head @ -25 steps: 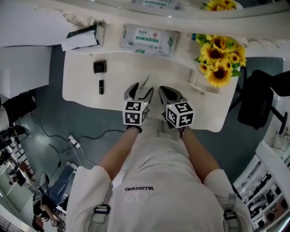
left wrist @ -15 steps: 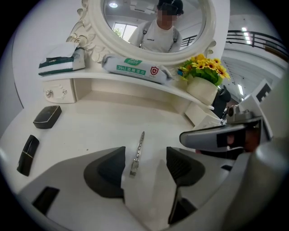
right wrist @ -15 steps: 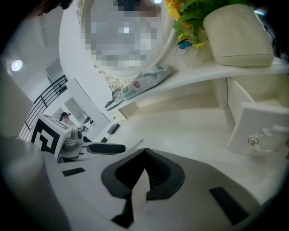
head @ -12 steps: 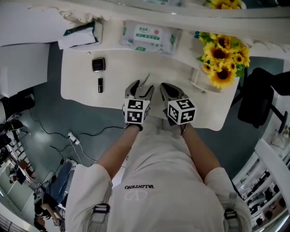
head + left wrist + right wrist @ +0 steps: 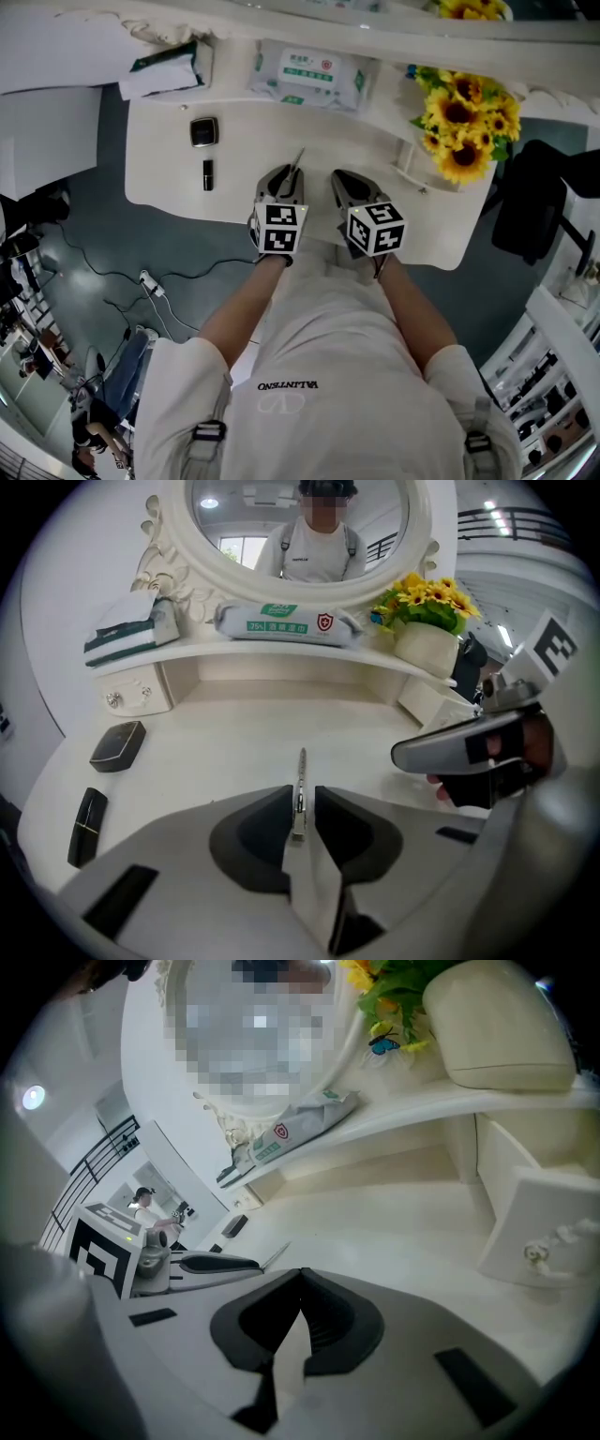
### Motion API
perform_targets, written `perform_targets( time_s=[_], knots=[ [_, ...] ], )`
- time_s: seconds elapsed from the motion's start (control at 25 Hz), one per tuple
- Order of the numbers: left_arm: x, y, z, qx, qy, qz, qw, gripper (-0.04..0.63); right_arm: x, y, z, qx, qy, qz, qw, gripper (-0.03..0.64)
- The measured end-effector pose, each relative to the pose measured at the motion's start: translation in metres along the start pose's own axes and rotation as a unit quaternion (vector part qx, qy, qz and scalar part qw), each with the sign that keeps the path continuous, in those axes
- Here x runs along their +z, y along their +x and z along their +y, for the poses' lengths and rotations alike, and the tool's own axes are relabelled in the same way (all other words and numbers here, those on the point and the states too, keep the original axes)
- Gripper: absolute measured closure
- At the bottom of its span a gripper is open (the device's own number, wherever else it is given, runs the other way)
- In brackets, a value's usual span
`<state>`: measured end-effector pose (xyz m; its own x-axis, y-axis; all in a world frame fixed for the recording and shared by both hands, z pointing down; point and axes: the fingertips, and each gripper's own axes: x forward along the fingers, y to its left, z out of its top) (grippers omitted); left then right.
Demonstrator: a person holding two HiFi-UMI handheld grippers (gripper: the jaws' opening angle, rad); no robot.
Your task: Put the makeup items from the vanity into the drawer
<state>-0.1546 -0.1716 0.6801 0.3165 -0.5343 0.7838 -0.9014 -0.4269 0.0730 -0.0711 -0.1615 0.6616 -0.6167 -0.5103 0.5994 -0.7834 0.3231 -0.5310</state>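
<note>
your left gripper (image 5: 300,794) has just been closing its jaws to a narrow slot around the thin silver makeup stick (image 5: 302,764) on the vanity (image 5: 234,738), ready to lift it, though a sliver of gap seems to show, while your right gripper (image 5: 299,1277) waits alongside, closed and empty.

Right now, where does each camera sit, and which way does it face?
Head view: on the person's head, looking steeply down at the vanity; torso, forearms, left gripper, right gripper show.
Left gripper view: on the left gripper, facing the mirror; its jaws have just been closing around a slim stick.
Right gripper view: on the right gripper, facing the mirror obliquely; its jaws are together.
Shared: the wipes pack appears in all three.
</note>
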Motion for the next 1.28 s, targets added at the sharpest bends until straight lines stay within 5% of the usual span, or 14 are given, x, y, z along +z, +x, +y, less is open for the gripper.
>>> perform_targets(
  time_s=[0.16, 0.64, 1.28],
  knots=[
    [-0.002, 0.0, -0.001, 0.003, 0.02, 0.0, 0.9998, 0.526, 0.0, -0.001, 0.0, -0.001, 0.002, -0.001, 1.0, 0.606],
    [0.004, -0.004, -0.002, 0.004, -0.01, -0.012, 0.9999, 0.561, 0.003, -0.015, -0.001, -0.003, -0.005, -0.01, 1.0, 0.606],
    [0.024, -0.022, -0.064, -0.037, -0.001, -0.026, 0.999, 0.561, 0.005, -0.057, -0.015, -0.03, 0.005, -0.033, 0.999, 0.606]
  ],
)
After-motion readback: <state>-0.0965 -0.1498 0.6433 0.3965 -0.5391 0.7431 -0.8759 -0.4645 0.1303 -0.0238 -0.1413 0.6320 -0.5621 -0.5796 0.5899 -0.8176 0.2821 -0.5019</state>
